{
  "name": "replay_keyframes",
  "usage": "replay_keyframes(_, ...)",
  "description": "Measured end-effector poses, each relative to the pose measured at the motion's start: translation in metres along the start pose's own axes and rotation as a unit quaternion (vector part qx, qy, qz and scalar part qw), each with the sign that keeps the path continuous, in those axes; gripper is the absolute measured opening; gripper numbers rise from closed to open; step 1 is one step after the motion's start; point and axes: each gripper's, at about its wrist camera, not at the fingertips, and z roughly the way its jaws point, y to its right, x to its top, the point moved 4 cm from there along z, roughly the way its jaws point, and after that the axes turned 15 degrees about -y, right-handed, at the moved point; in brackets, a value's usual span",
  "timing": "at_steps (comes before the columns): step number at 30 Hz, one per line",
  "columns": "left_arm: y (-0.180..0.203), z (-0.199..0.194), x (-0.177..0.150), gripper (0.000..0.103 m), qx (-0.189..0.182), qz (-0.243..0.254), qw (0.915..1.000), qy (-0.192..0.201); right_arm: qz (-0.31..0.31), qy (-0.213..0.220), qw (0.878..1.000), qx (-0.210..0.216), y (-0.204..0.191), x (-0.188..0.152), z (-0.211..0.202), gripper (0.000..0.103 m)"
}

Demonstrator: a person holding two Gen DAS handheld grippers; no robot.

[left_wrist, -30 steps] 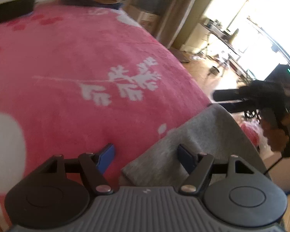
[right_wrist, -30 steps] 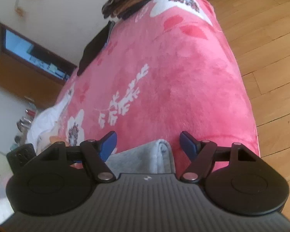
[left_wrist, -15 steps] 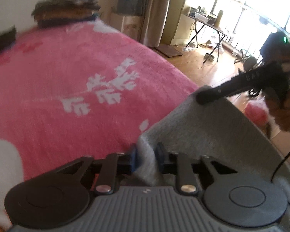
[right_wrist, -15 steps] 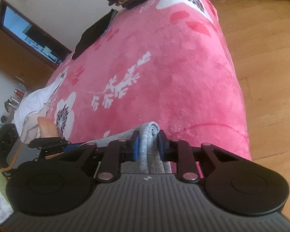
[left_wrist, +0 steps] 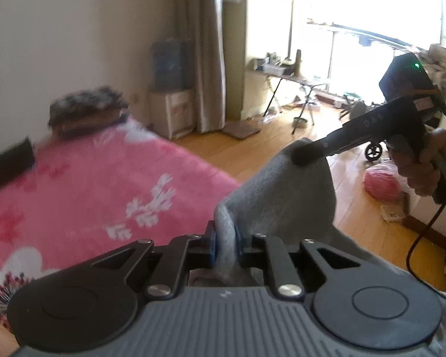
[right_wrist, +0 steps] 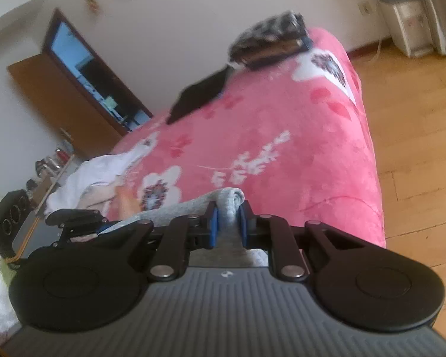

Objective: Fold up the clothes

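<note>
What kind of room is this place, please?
Most likely a bedroom in a home: a bed with a pink floral blanket, a pile of folded clothes at its far end, a wooden floor, and a curtain beside the bright window.

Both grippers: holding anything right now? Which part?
Both hold the grey garment. The left gripper and right gripper each pinch a bunched fold at its top edge, one at each end.
</note>
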Motion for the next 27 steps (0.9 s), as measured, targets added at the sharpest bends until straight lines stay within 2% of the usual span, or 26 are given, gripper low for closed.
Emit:
replay_keyframes(4,0.026,-0.021,0.001,0.013,0.017,0.028,0.9993,0.016,-0.015,0.012,1.000,-0.008,-0.018,-0.014,-0.030,0.013)
replay_keyframes(7,0.038,-0.036,-0.001,0.013,0.011,0.023,0.9992,0.031,-0.017,0.028,0.999,-0.005,-0.027,-0.024,-0.047,0.013)
replay_keyframes(12,0.076,-0.075,-0.019,0.012,-0.020,0.054,0.9967,0.058,-0.023,0.055,0.998,0.013,-0.041,-0.059,-0.084,0.013)
replay_keyframes(16,0.122,-0.104,-0.047,0.012,-0.059,0.100,0.9911,0.064,-0.033,0.060,0.998,0.013,-0.052,-0.107,-0.120,0.013)
replay_keyframes(21,0.172,-0.116,-0.092,0.011,-0.131,0.136,0.9812,0.039,-0.029,0.042,0.999,0.006,-0.059,-0.180,-0.155,0.013)
replay_keyframes(23,0.188,-0.110,-0.112,0.011,-0.159,0.138,0.9775,0.017,-0.021,0.030,0.999,-0.001,-0.058,-0.213,-0.161,0.013)
replay_keyframes(27,0.211,-0.081,-0.146,0.011,-0.186,0.128,0.9736,-0.032,-0.003,-0.005,1.000,-0.026,-0.049,-0.267,-0.154,0.013)
